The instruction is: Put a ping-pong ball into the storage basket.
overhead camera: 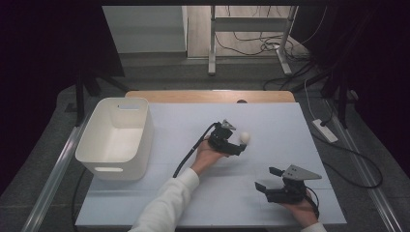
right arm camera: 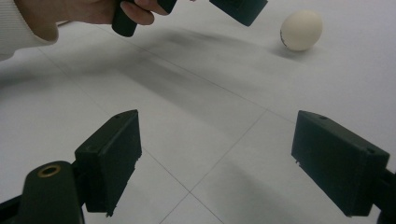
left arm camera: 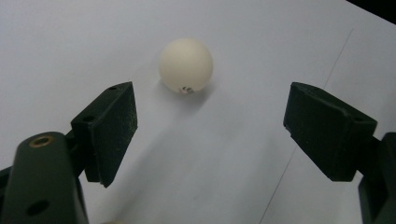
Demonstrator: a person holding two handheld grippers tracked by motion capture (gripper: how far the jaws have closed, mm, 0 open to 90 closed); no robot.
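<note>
Cream-white and smooth, the small ball rests on the white desk, just ahead of the left hand-held gripper — jaws spread, nothing between them. It looks light, hard and apt to roll, so pinching across its widest middle seems best. The right hand-held gripper hangs spread too, well apart.
</note>
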